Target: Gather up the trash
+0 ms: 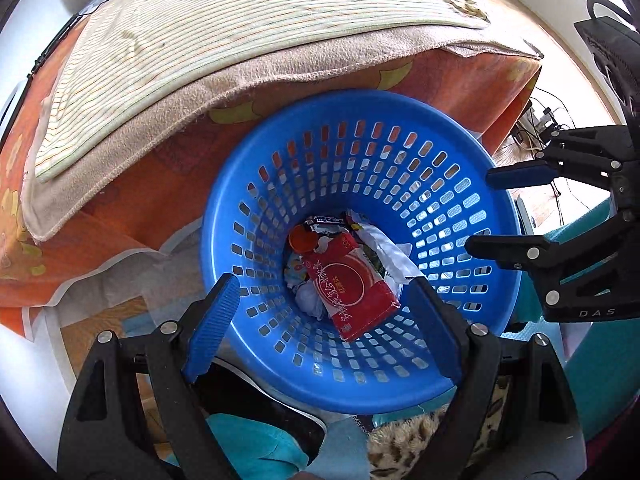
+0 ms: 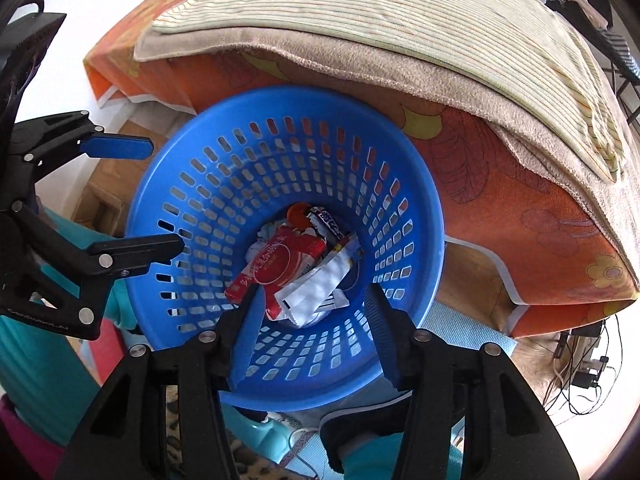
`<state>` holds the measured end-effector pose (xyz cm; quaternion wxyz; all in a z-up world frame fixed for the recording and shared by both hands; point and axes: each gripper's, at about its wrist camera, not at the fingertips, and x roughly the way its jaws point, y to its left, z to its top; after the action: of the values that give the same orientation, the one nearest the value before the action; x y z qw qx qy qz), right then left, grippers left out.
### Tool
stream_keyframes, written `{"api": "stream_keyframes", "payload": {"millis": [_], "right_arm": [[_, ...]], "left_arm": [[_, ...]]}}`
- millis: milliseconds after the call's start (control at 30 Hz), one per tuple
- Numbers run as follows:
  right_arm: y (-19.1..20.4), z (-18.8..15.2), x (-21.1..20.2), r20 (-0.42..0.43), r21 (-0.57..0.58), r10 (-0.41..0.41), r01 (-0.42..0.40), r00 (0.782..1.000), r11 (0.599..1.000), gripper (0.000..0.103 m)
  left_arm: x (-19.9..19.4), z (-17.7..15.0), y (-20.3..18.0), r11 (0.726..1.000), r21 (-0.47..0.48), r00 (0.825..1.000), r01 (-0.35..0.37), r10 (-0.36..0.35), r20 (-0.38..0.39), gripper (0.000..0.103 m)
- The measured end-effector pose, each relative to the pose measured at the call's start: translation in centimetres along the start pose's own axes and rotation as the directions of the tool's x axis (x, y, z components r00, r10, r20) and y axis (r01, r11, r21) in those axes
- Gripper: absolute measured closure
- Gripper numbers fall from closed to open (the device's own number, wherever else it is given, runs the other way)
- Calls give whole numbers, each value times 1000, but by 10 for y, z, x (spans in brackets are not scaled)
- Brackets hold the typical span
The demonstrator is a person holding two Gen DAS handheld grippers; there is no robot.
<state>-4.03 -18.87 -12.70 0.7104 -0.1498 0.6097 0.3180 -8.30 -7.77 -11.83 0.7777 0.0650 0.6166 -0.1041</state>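
Note:
A blue perforated plastic basket (image 1: pixel 256 184) stands on the floor beside a bed; it also shows in the right wrist view (image 2: pixel 168 184). At its bottom lie a red packet (image 1: pixel 352 288) (image 2: pixel 280 264), a white wrapper (image 1: pixel 384 248) (image 2: pixel 316 292), an orange cap (image 1: pixel 302 238) (image 2: pixel 297 214) and other wrappers. My left gripper (image 1: pixel 324 304) is open and empty above the basket's near rim. My right gripper (image 2: pixel 316 312) is open and empty above the basket too. Each gripper shows in the other's view, the right one (image 1: pixel 484 210) and the left one (image 2: pixel 164 196), both open over the rim.
The bed with an orange sheet (image 1: pixel 132 196), a beige blanket (image 1: pixel 224 76) and a striped mat (image 1: pixel 240 12) rises just behind the basket. Cables (image 2: pixel 580 376) lie on the floor at the right. Teal fabric (image 1: pixel 256 448) and a leopard-print item (image 1: pixel 404 448) lie below the grippers.

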Motion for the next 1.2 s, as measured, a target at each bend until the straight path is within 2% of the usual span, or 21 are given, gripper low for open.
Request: {"api": "stream_keyframes", "payload": {"millis": [100,333,700,900,1200], "right_arm": [[-1,1,-1,4,5,-6,6,1000,1000,39],[-2,5,-12,31,30,-78,77,997,997,39],[-17,20,-39,93,102,-110,100,990,990,39],[-20,39,-60,149,99,-136,122,980,988,39],[-30,81,-90,254,110,-163,139,953,984,38]], "left_arm": [[0,1,0,1000,-5,1000,-2,2,4,15],[-11,6,7,999,-39,1000,1,0,28,15],[-46,33,19,997,-82,992,2,8,123,15],[-75,56,28,996,-74,977,-42,56,206,15],[-112,99,62,988,-143,942,-56,100,320,15]]}}
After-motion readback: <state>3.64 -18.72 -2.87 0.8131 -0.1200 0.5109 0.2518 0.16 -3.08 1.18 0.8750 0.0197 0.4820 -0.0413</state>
